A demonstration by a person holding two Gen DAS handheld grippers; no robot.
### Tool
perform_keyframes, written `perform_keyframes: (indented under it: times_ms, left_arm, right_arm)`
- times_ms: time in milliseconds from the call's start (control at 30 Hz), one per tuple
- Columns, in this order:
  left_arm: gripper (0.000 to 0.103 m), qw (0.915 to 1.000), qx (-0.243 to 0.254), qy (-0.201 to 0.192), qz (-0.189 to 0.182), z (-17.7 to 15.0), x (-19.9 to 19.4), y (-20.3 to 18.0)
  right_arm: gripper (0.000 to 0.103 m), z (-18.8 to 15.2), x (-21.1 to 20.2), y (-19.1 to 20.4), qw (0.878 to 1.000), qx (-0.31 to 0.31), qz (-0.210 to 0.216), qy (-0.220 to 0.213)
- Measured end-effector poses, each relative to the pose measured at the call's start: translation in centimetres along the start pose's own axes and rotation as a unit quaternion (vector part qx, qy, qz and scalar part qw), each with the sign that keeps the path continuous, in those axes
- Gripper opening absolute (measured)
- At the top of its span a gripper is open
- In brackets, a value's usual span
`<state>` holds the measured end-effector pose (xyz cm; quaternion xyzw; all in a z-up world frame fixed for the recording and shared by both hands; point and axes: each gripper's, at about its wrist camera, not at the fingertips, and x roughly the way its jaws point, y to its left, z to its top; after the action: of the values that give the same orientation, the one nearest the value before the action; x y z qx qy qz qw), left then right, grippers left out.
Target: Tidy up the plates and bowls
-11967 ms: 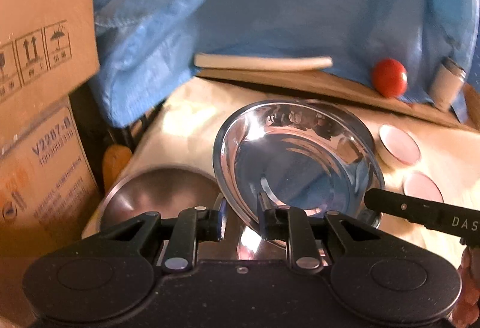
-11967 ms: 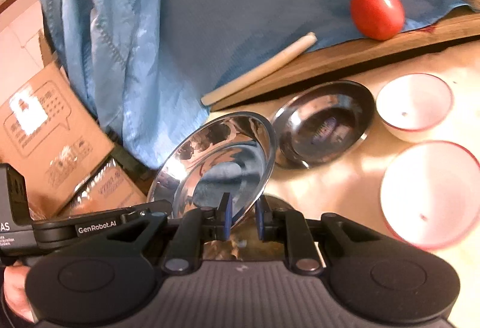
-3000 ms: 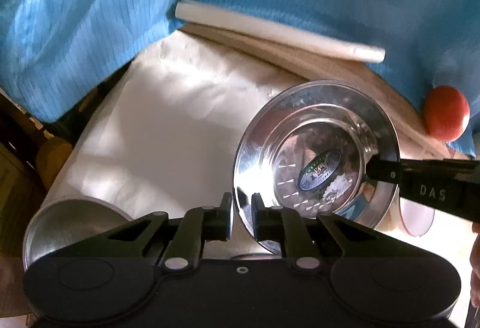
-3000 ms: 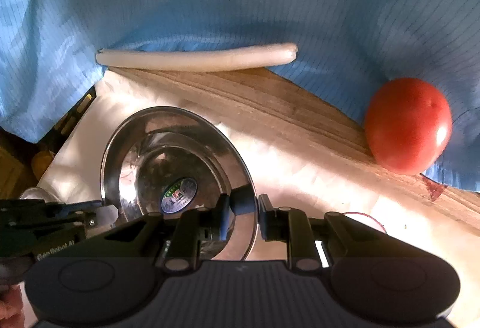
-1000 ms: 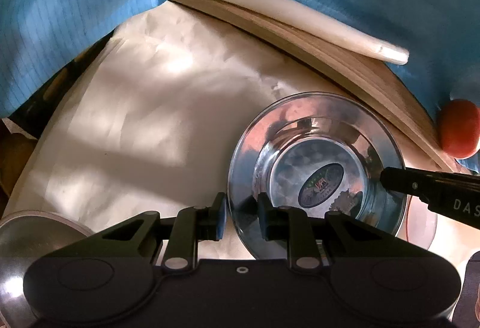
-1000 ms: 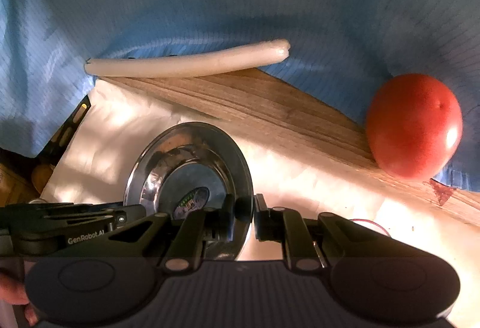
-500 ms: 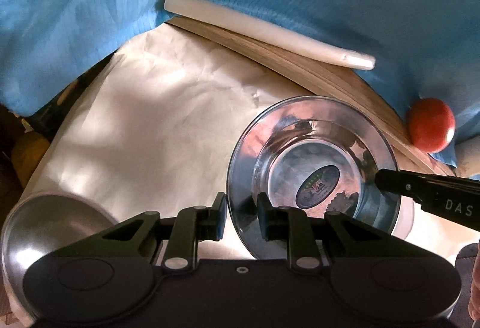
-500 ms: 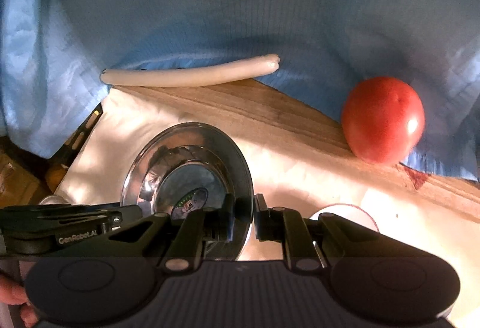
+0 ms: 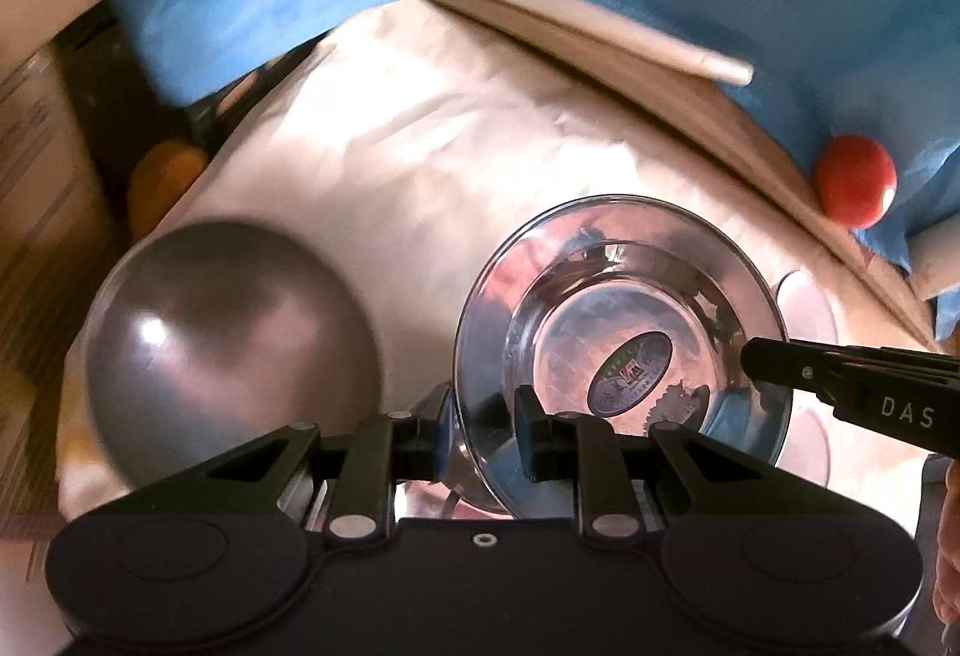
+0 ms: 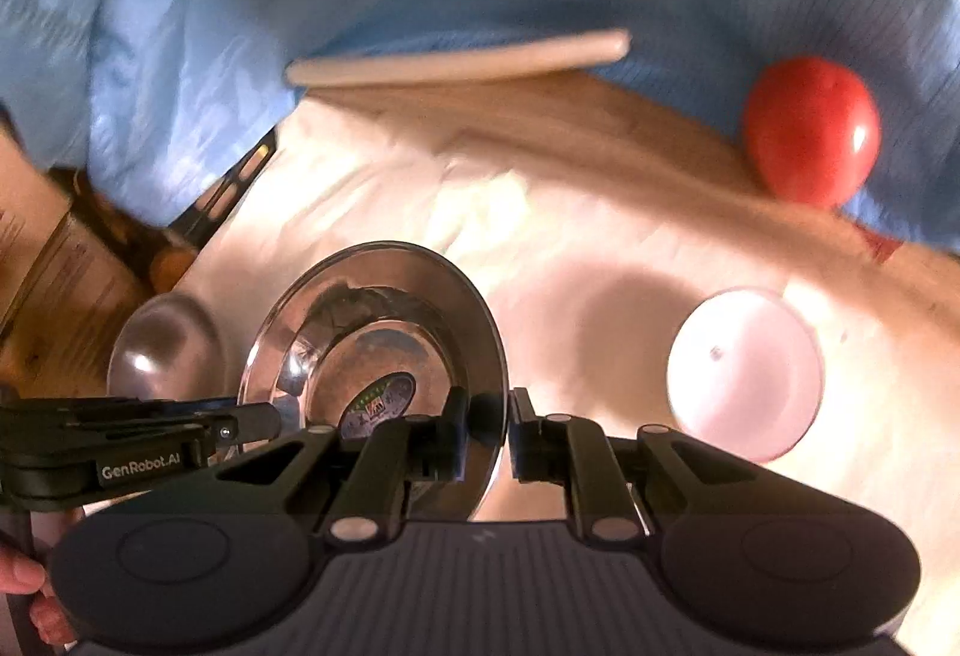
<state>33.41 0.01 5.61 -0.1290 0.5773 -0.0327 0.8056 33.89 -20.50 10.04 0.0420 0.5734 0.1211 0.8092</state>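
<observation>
The steel plate (image 9: 624, 350) has moved toward the big steel bowl (image 9: 228, 344) at the counter's left edge, held above the counter with both the left gripper (image 9: 480, 431) and right gripper (image 10: 487, 431) fingers clamped on its rim.

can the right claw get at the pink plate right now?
Probably not. The right claw is shut on the rim of the steel bowl, shared with the left claw. The pink plate lies unobstructed beside it.
</observation>
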Motion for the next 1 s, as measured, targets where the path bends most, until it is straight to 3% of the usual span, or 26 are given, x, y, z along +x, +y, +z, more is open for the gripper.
perform_keyframes:
  times_ms: [567, 1000]
  left_arm:
    - [0.023, 0.9997, -0.004, 0.01, 0.021, -4.4, -1.5, 1.7]
    - [0.023, 0.9984, 0.009, 0.028, 0.049, -5.6, -1.3, 1.5]
  right_arm:
    - [0.017, -4.6, 0.1, 2.6, 1.0, 0.001, 0.009, 0.02]
    - [0.017, -5.9, 0.6, 3.6, 0.999, -0.012, 0.007, 0.041]
